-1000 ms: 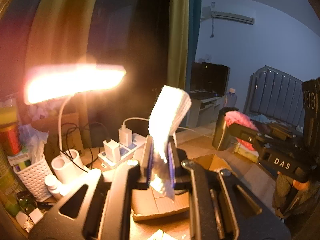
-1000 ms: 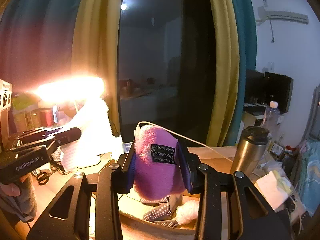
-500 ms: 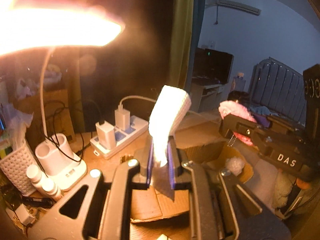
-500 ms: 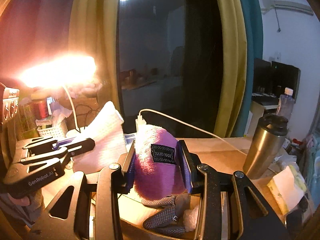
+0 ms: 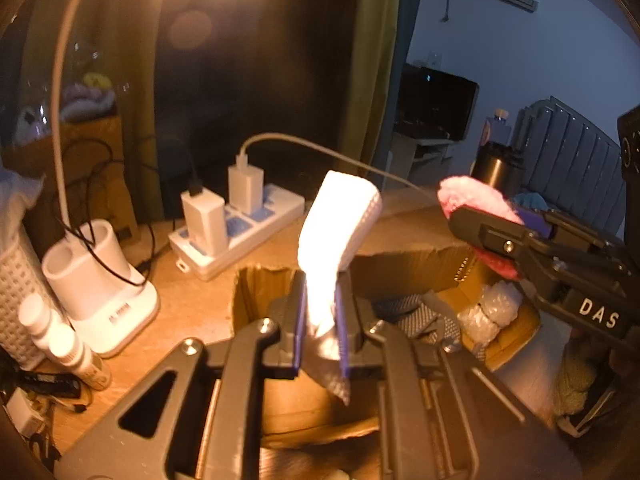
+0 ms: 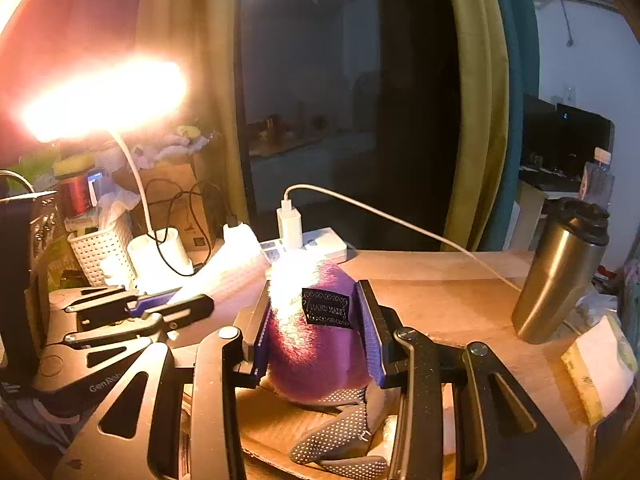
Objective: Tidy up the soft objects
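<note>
My left gripper (image 5: 320, 320) is shut on a white waffle-knit cloth (image 5: 340, 232) that stands up between its pads, over the open cardboard box (image 5: 256, 292). In the right wrist view the same left gripper (image 6: 172, 308) shows at the left with the white cloth (image 6: 228, 276). My right gripper (image 6: 316, 320) is shut on a purple fluffy plush (image 6: 316, 356) with a black "HAND MADE" label, held just above the cardboard box (image 6: 272, 420). In the left wrist view that plush (image 5: 472, 196) looks pink. A grey dotted fabric piece (image 6: 340, 440) lies inside the box.
A lit desk lamp (image 6: 104, 96) glares at the left, its white base (image 5: 92, 280) on the wooden desk. A power strip (image 5: 240, 232) with chargers and a white cable lies behind the box. A steel tumbler (image 6: 560, 276) stands right. A white basket (image 6: 100, 252) and small bottles (image 5: 60, 344) sit left.
Both grippers have come down and forward towards the box, still holding the cloth and the plush. The lamp head has slid up to the top edge of the left wrist view.
</note>
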Available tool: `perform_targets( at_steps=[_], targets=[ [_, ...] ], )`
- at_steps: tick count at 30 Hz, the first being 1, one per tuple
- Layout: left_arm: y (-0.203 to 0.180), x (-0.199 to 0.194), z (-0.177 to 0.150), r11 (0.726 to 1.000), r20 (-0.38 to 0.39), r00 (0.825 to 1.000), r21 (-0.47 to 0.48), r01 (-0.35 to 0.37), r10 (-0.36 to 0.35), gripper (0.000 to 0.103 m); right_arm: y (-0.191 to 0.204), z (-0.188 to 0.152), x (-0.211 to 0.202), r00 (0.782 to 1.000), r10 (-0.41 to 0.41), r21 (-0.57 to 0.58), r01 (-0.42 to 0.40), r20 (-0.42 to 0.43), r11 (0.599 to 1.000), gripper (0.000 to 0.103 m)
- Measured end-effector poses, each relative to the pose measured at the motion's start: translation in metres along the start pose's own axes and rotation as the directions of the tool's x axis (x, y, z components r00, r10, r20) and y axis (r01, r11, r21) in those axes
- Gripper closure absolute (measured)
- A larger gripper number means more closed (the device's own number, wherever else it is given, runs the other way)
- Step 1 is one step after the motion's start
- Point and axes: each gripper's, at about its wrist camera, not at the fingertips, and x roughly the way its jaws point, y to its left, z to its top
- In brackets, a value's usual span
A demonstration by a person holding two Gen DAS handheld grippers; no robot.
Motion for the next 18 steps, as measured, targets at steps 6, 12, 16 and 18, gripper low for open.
perform_targets(
  at_steps=[6, 12, 16, 18],
  targets=[
    [0.008, 0.009, -0.003, 0.999, -0.057, 0.998, -0.03, -0.011, 0.009, 0.088, 0.001, -0.004, 0.009, 1.0, 0.012, 0.0, -0.012, -0.018, 1.0, 0.063],
    [0.01, 0.004, -0.005, 0.998, -0.105, 0.993, -0.033, -0.057, 0.054, 0.084, 0.001, -0.007, 0.013, 1.0, 0.015, 0.003, -0.015, -0.028, 1.0, 0.063],
    [0.013, 0.0, -0.008, 0.996, -0.119, 0.99, -0.036, -0.083, 0.078, 0.08, 0.004, -0.008, 0.014, 0.999, 0.02, 0.0, -0.02, -0.03, 1.0, 0.063],
    [0.015, -0.002, -0.009, 0.996, -0.117, 0.99, -0.04, -0.083, 0.077, 0.076, 0.006, -0.008, 0.014, 0.999, 0.023, -0.004, -0.023, -0.032, 1.0, 0.063]
  ],
)
